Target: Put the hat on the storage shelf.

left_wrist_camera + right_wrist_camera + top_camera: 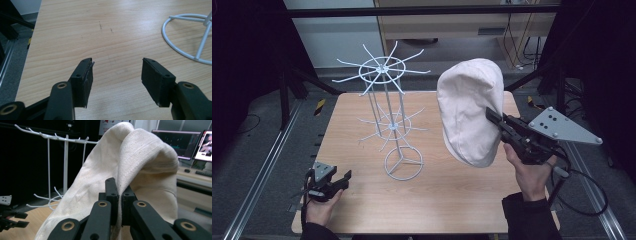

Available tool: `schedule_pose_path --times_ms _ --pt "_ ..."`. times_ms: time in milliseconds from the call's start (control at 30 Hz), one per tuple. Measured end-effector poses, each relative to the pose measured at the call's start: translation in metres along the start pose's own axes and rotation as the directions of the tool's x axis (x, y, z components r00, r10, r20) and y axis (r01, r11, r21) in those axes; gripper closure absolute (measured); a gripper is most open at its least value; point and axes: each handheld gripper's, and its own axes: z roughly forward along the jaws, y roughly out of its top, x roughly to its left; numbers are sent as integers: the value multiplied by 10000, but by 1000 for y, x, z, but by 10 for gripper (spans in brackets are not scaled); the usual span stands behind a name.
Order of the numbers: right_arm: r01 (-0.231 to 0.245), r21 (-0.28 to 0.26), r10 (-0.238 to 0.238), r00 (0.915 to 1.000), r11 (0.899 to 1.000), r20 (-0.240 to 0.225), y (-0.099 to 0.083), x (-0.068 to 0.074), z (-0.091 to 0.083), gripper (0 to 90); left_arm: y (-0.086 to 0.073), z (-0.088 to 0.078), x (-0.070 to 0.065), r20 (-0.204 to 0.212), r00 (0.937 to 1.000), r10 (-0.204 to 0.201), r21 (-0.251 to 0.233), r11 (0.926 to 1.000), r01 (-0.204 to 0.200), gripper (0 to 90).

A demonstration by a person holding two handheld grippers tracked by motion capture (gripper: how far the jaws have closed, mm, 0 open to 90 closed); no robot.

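The cream cloth hat (470,111) hangs in the air off the front of the right gripper (493,117), long axis upright, its edge pinched between jaws closed almost flat. The white wire rack (388,107) stands to that gripper's left, probably the hat's destination, its hooks bare. The left gripper (341,178) rests low beside the rack's ring base, jaws wide apart and empty, nearer the rack than the right.

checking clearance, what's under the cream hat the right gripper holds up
Under the cream hat, pinched in the shut right gripper, lies bare wooden table; nothing touches it. The white wire rack stands beside. The table strip behind the hat is covered.
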Motion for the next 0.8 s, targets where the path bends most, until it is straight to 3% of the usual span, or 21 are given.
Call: schedule_pose_path --times_ms 400,800 --pt "209 -930 -225 9996 9954 -162 34 7 -6 885 0 -1 0 -4 10000 46 -3 10000 -46 425" --pt "270 -1062 -332 9978 9940 -571 51 15 21 885 0 -1 1 -23 10000 34 -33 10000 -34 427"
